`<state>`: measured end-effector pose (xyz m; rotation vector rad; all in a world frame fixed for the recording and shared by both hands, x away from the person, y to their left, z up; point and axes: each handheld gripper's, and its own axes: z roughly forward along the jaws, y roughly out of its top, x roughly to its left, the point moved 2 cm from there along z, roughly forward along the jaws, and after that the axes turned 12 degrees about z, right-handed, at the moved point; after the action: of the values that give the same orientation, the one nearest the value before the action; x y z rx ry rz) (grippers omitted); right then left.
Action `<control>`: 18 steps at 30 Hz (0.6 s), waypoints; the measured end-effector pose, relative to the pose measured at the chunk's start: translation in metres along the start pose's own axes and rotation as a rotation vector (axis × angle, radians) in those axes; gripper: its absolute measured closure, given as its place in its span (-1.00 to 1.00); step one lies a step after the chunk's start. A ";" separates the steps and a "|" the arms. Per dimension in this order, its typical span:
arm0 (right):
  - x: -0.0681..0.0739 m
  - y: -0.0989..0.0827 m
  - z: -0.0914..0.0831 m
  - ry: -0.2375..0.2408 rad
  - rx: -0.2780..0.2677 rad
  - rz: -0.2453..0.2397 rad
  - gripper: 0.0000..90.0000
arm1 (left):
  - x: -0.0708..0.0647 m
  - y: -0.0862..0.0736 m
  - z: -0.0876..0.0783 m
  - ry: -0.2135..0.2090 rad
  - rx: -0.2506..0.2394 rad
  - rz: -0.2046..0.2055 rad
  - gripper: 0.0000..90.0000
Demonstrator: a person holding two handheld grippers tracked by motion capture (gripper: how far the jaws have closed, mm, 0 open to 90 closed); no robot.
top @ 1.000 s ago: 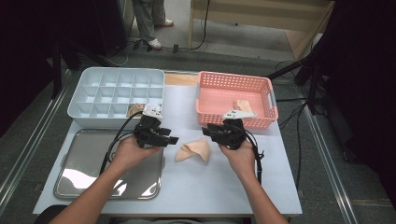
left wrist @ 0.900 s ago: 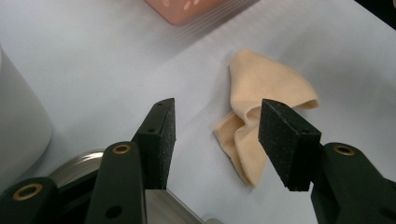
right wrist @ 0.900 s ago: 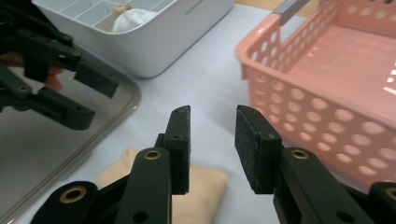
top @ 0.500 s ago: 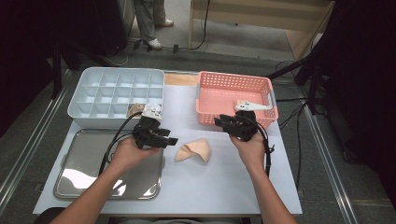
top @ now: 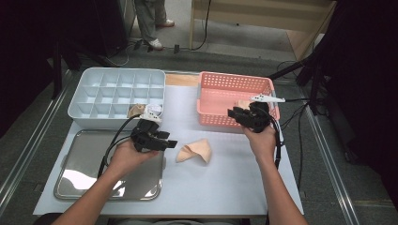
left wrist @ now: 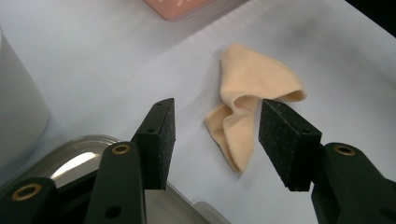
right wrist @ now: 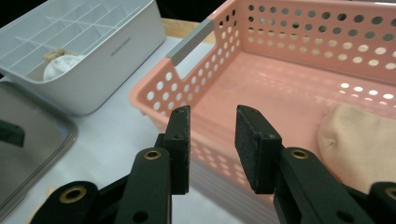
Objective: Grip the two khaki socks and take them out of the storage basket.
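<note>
hovering right gripper (top: 240,114), empty, over pink basket (top: 216,89)

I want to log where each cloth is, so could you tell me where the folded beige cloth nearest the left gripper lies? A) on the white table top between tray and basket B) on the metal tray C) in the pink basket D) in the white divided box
A: the cloth lies on the bare table, right of the tray and below the basket, ahead of the open left gripper.
</note>
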<state>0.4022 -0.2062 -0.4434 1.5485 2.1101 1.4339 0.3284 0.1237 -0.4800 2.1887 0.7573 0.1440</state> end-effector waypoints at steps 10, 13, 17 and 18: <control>-0.024 0.016 0.012 -0.066 -0.004 0.021 0.52 | 0.002 -0.001 -0.004 0.003 -0.013 -0.008 0.05; -0.028 0.021 0.017 -0.081 -0.004 0.021 0.52 | 0.001 -0.001 -0.003 -0.001 -0.013 -0.004 0.05; -0.034 0.029 0.022 -0.104 -0.008 0.030 0.54 | 0.001 -0.001 -0.002 -0.003 -0.011 0.000 0.05; -0.036 0.030 0.023 -0.103 -0.013 0.035 0.54 | 0.000 -0.001 -0.001 -0.001 -0.010 0.001 0.05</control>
<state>0.4524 -0.2211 -0.4467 1.6255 2.0217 1.3453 0.3280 0.1249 -0.4800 2.1794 0.7529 0.1466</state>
